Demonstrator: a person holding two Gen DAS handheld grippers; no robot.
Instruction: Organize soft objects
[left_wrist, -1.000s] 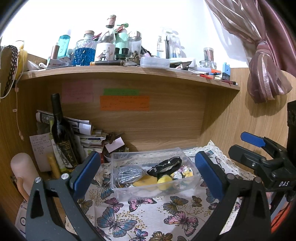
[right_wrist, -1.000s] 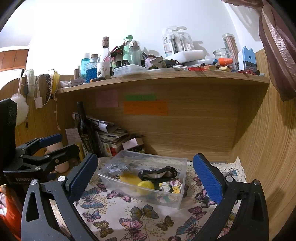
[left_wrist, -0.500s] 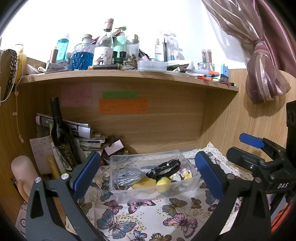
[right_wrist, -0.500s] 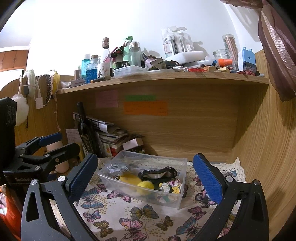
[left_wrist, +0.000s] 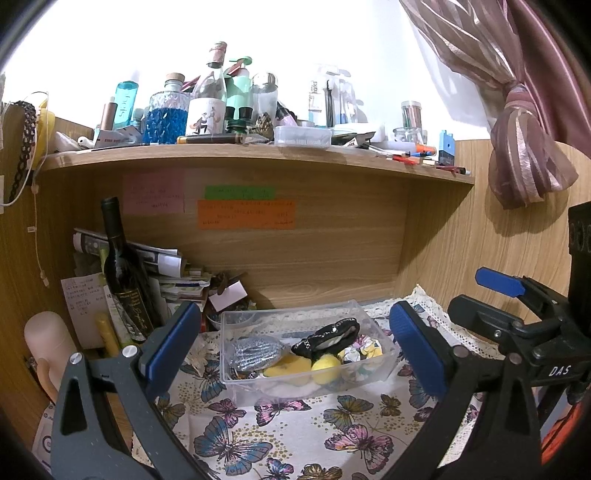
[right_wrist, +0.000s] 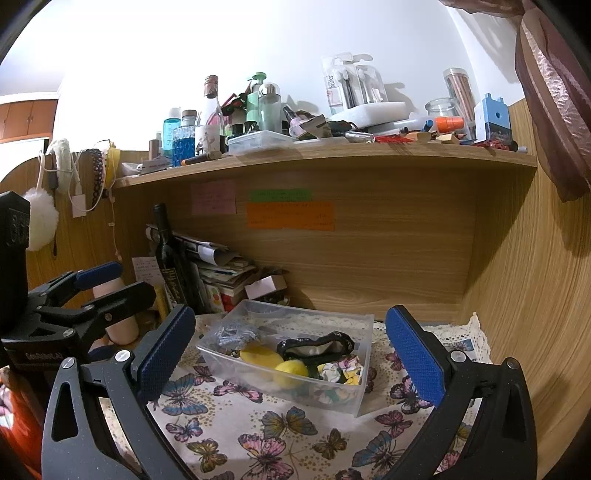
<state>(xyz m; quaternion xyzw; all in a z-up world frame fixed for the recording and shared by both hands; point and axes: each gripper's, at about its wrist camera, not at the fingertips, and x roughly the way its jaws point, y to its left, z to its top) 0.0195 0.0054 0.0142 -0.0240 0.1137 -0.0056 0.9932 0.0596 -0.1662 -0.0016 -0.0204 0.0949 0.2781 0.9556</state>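
A clear plastic box (left_wrist: 386, 363) (right_wrist: 364, 373) stands on the butterfly cloth (left_wrist: 295, 435) in the desk alcove. In it lie a silver mesh pouch (left_wrist: 255, 350) (right_wrist: 231, 334), a black eye mask (left_wrist: 327, 338) (right_wrist: 314, 345), yellow soft pieces (left_wrist: 325, 363) (right_wrist: 291, 367) and a floral fabric piece (left_wrist: 364, 349) (right_wrist: 341, 371). My left gripper (left_wrist: 291, 343) is open and empty, back from the box. My right gripper (right_wrist: 291, 345) is open and empty, also back from the box. Each gripper shows at the edge of the other's view.
A dark wine bottle (left_wrist: 123, 273) (right_wrist: 171, 266), stacked papers (left_wrist: 159, 266) and a small box (left_wrist: 229, 295) crowd the alcove's back left. A pink cylinder (left_wrist: 48, 339) stands at far left. The upper shelf (left_wrist: 258, 155) carries many bottles. A curtain (left_wrist: 528, 147) hangs at right.
Both grippers have drawn slightly back and up from the box; the left view shows more of the cloth in front. Nothing in the box has moved.
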